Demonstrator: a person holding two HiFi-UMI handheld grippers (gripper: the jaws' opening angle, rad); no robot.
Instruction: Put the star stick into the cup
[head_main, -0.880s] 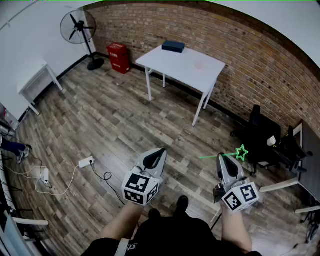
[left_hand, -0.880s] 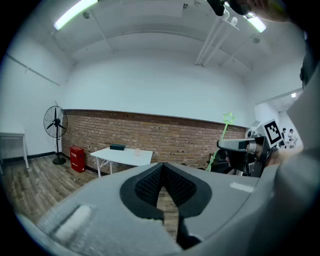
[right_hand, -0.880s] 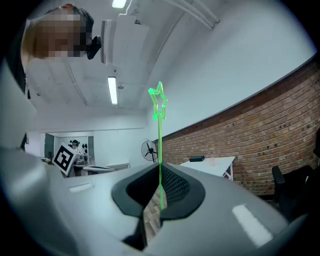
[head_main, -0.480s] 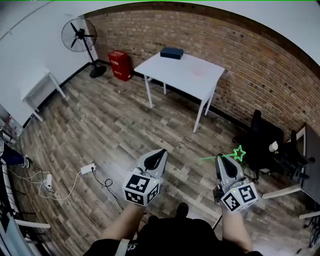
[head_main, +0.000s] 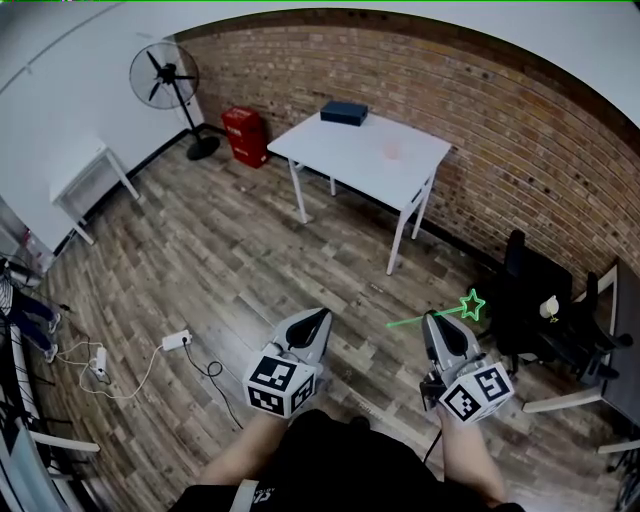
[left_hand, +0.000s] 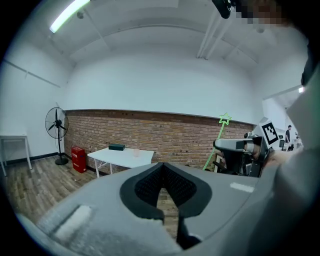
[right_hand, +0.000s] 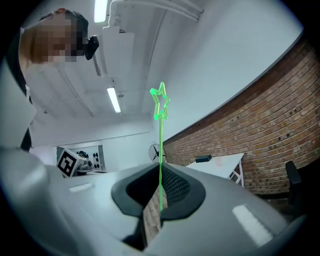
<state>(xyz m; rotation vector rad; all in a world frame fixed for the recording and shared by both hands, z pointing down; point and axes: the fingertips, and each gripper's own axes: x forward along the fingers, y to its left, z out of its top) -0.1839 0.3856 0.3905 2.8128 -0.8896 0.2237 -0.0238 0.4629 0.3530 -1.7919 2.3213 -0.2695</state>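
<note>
Pinches star stick (right_hand: 160, 150) mid-shaft in right gripper (head_main: 437, 322), left gripper (head_main: 321, 316) pressed together and empty, well apart from cup (head_main: 397, 150) near desk's (head_main: 345, 140) wall-side edge; likely light, thin, whippy, best gripped on shaft.
</note>
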